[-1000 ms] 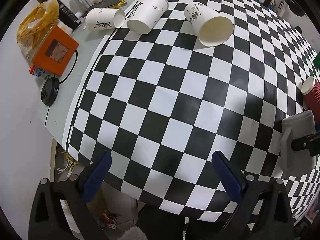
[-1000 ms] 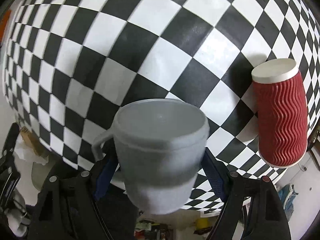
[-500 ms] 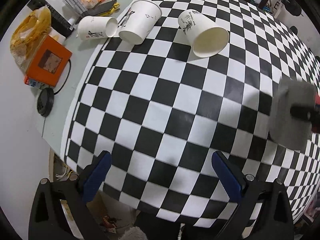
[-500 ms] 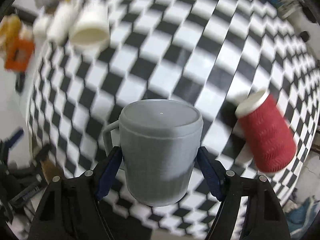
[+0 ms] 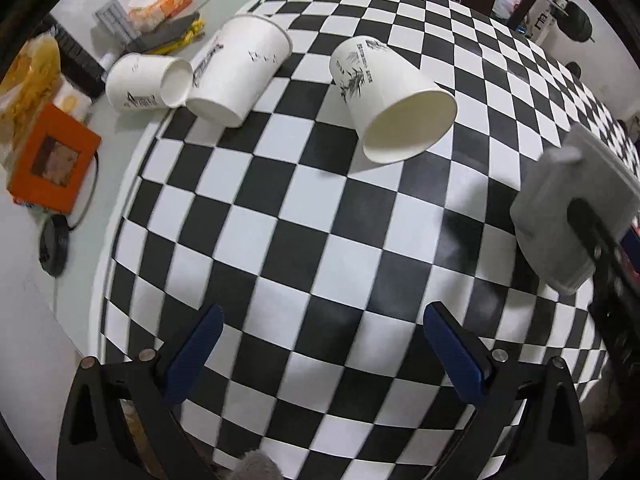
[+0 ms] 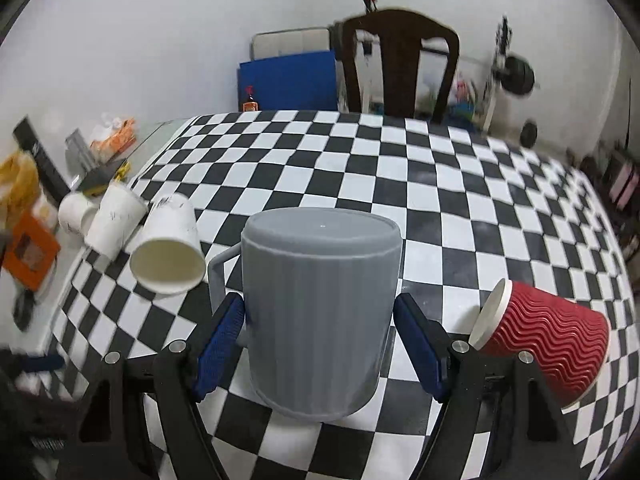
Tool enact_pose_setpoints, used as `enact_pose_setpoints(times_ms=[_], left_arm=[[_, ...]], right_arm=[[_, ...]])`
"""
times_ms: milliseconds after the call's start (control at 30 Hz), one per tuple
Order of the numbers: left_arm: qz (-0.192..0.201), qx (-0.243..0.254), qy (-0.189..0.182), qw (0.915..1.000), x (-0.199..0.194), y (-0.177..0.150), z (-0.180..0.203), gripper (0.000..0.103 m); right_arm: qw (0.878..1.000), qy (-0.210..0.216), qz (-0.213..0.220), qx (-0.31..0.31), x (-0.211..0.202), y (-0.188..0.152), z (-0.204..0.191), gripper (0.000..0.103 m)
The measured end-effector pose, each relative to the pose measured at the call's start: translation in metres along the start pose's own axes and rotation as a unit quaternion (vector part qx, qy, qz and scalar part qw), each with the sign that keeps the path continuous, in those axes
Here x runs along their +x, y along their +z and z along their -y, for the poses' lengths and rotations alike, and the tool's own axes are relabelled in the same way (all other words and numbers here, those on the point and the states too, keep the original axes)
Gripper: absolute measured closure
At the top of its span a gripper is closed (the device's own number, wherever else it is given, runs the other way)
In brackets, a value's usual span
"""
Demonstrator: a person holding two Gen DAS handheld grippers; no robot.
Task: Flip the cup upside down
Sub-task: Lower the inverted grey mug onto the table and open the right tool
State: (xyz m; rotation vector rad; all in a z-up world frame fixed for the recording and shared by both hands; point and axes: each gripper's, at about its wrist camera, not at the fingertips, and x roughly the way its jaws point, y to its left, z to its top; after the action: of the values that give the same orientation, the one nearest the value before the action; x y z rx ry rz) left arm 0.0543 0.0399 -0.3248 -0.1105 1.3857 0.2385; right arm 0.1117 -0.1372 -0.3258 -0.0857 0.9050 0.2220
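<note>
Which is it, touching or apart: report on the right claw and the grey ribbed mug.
Touching. The right wrist view shows the right claw with both blue pads pressed against the grey ribbed mug's sides, no gap visible.

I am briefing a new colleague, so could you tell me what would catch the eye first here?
The grey mug, closed end up, fills the right wrist view, held in the right gripper. A red ribbed cup lies on its side at its right; white paper cups lie tipped on the checkered tablecloth.
</note>
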Motion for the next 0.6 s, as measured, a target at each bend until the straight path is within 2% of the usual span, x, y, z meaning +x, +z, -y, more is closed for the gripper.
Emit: enact_pose_setpoints(times_ms=[133,367,433,500,600], left_arm=[[0.007,0.012,0.015,0.9998,-0.004,-0.005,-0.001,0.0],[0.018,0.024,0.02,0.9993,-0.023,-0.024,0.003,0.0],[0.029,0.032,0.017,0.9989,-0.033,-0.025,0.006,0.0],[0.04,0.042,0.013,0.9983,-0.042,-0.026,0.009,0.0],[0.057,0.06,0.0,0.9965,-0.061,-0.028,0.015,0.0]], right_arm=[[1.0,-0.005,-0.003,-0.013,-0.012,-0.031,-0.015,0.025],[0.999,-0.021,-0.043,-0.002,-0.019,-0.052,-0.002,0.024],[0.998,-0.031,-0.056,0.006,-0.023,-0.054,0.001,0.021],[0.997,-0.041,-0.063,0.016,-0.034,-0.055,0.006,0.009],[0.995,-0.063,-0.067,0.032,-0.059,-0.053,0.014,0.004]])
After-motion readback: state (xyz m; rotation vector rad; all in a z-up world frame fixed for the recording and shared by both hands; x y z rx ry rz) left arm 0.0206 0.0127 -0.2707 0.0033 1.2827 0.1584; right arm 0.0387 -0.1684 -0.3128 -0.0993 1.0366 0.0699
